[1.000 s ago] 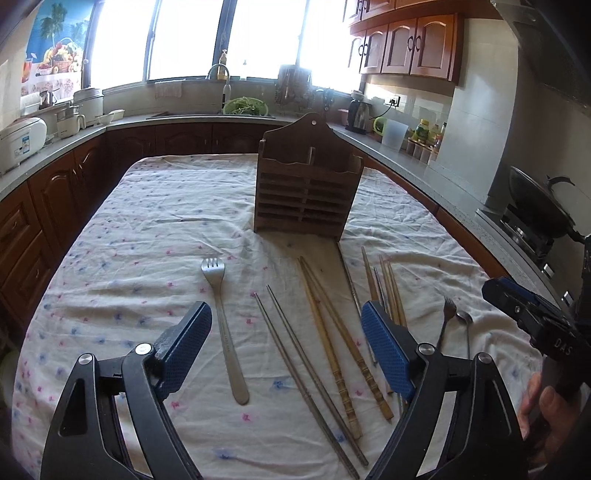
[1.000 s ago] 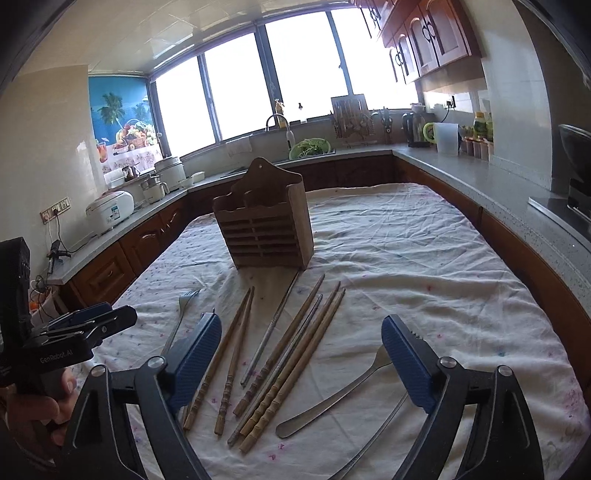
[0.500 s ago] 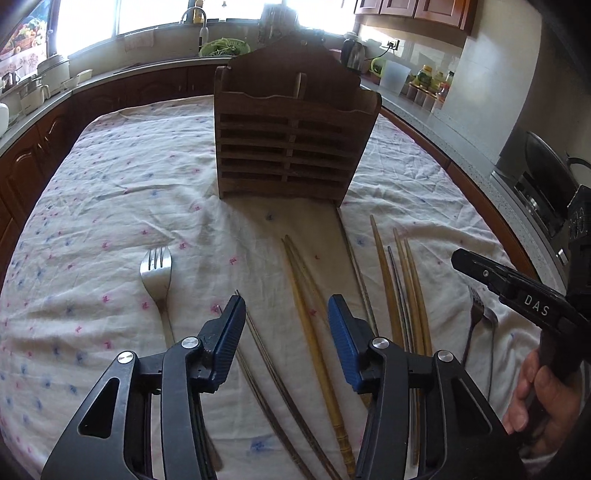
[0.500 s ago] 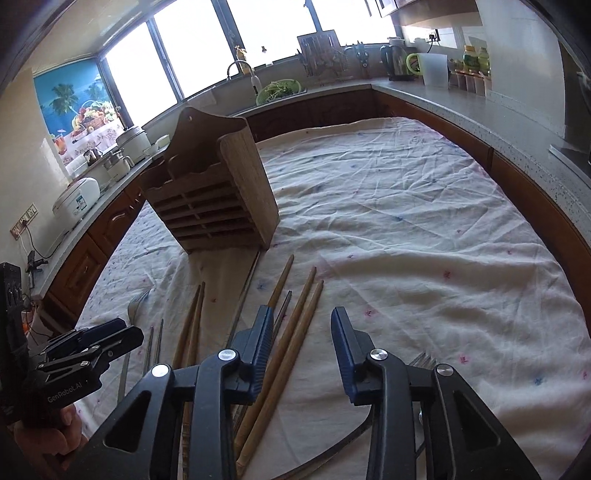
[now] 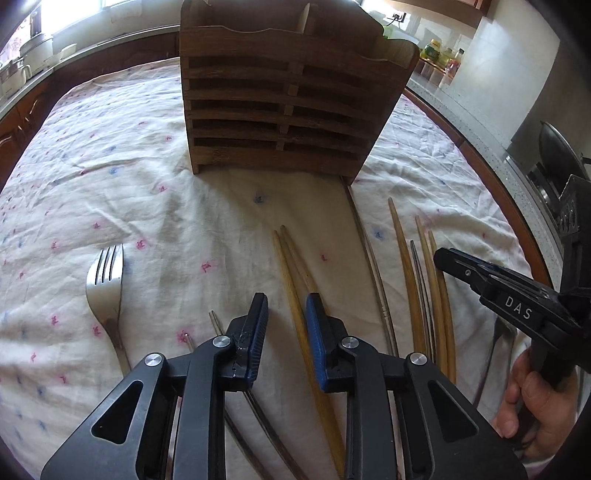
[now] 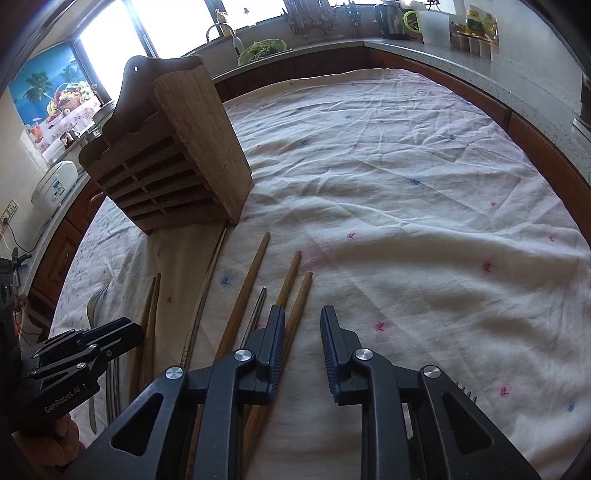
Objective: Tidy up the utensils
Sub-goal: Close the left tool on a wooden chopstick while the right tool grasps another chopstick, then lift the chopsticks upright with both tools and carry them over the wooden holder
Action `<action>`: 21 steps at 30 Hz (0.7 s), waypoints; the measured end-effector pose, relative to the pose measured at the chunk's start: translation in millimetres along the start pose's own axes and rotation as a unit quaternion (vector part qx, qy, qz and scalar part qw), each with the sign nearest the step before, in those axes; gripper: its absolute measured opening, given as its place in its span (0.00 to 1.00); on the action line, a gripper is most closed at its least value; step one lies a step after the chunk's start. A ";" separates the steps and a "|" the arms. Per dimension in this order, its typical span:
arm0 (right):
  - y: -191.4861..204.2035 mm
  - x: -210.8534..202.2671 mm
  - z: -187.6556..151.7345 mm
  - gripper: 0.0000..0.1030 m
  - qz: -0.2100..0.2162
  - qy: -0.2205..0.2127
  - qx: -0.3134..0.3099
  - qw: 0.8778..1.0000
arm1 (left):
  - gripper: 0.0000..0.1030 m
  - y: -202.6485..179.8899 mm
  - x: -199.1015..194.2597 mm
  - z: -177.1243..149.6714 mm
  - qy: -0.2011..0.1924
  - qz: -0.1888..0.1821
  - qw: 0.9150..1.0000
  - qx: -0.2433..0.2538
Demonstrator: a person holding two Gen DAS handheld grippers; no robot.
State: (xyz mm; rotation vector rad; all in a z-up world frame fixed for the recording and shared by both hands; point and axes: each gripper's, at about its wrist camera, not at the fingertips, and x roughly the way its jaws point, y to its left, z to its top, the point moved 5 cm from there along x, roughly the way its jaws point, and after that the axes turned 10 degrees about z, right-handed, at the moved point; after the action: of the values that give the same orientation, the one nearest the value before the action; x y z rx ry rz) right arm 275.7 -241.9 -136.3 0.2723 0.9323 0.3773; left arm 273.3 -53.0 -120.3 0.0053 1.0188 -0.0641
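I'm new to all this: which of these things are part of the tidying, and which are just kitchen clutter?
Part of the job:
wooden utensil holder
wooden chopsticks
metal chopsticks
fork
left gripper
right gripper

Just lying about:
rice cooker
green colander
kettle
floral tablecloth

floral tablecloth (image 6: 424,192) | rice cooker (image 6: 55,184) | kettle (image 6: 388,18) | wok (image 5: 557,151)

White letters "DAS" are showing on the black right gripper (image 5: 517,295); "GenRobot.AI" is showing on the black left gripper (image 6: 85,354).
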 end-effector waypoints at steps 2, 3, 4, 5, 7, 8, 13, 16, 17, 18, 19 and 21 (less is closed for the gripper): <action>-0.9 1.3 1.5 0.15 -0.005 0.003 -0.005 1.000 | 0.19 -1.7 1.7 2.3 0.002 0.002 1.000 0.009; -0.5 2.9 2.5 0.15 -0.004 0.004 -0.006 1.000 | 0.19 -2.5 2.8 3.8 0.003 0.004 1.000 0.014; -0.7 3.5 3.4 0.15 -0.005 0.006 -0.008 1.000 | 0.19 -6.5 5.1 5.9 0.005 0.007 1.000 0.022; 0.2 5.6 5.0 0.15 -0.008 0.009 -0.011 1.000 | 0.19 -9.3 6.3 7.4 0.007 0.011 0.999 0.031; 2.0 9.1 8.6 0.16 -0.009 0.014 -0.015 1.000 | 0.19 -13.1 8.6 10.2 0.008 0.014 0.999 0.044; 2.3 10.3 9.9 0.16 -0.008 0.014 -0.015 1.000 | 0.19 -15.0 9.6 11.1 0.006 0.015 0.999 0.048; 7.8 12.8 9.7 0.15 -0.025 0.010 -0.037 0.999 | 0.09 -14.9 11.1 12.3 -0.005 0.024 0.998 0.059; 6.0 12.1 10.3 0.09 -0.026 0.006 -0.033 0.999 | 0.08 -12.1 11.2 13.1 -0.008 0.018 0.999 0.050; 4.3 11.3 10.9 0.08 -0.018 0.005 -0.025 1.000 | 0.08 -11.8 11.0 13.5 -0.007 0.018 0.999 0.048; 3.2 10.3 11.2 0.08 -0.009 0.004 -0.017 1.000 | 0.08 -11.1 9.9 13.0 -0.006 0.014 0.999 0.044; 2.3 8.5 11.4 0.08 0.000 0.003 -0.010 1.000 | 0.07 -10.3 7.7 12.8 -0.006 0.006 0.999 0.038; 4.5 0.3 12.4 0.07 0.013 -0.006 -0.005 1.000 | 0.07 -7.6 -1.0 12.2 -0.014 -0.001 1.000 0.028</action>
State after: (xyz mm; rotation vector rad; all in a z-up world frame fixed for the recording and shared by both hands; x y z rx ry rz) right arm 285.1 -238.6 -127.7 0.2780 0.9148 0.4044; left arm 282.7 -60.9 -112.9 0.0543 0.9884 -0.0938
